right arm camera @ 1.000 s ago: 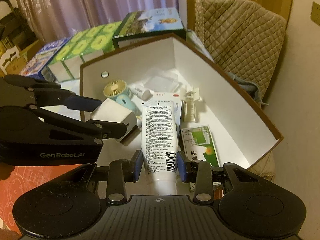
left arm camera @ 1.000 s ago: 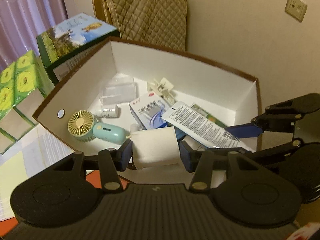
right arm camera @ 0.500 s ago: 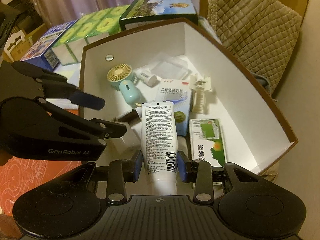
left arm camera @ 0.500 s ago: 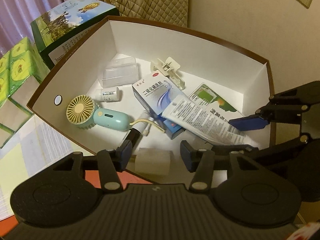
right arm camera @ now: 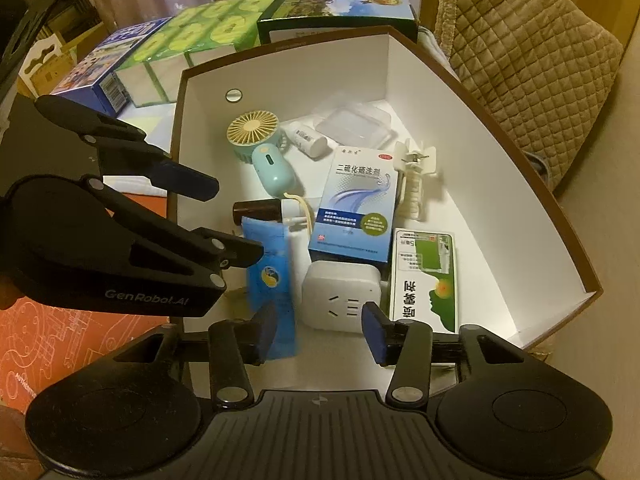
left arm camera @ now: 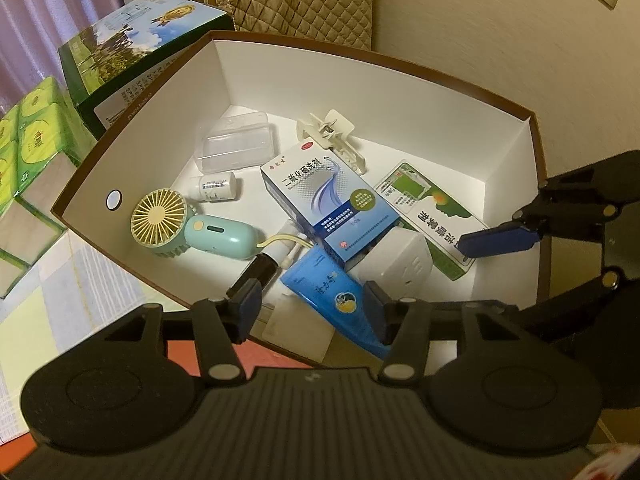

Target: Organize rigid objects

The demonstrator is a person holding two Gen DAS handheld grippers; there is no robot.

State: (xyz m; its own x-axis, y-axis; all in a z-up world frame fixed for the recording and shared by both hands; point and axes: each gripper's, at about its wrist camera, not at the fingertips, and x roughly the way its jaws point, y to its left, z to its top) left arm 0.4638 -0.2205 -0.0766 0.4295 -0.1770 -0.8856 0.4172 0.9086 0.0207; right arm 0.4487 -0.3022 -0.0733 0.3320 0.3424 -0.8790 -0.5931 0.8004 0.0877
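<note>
Tube (right arm camera: 267,276) dropped beside white adapter (right arm camera: 340,294), dark bottle (right arm camera: 256,210) behind

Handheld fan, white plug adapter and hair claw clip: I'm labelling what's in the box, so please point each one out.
Handheld fan (left arm camera: 159,219), left wrist view, on its round yellow grille.
White plug adapter (right arm camera: 340,294), right wrist view, on its socket face.
Hair claw clip (right arm camera: 412,184), right wrist view, on its toothed body.
</note>
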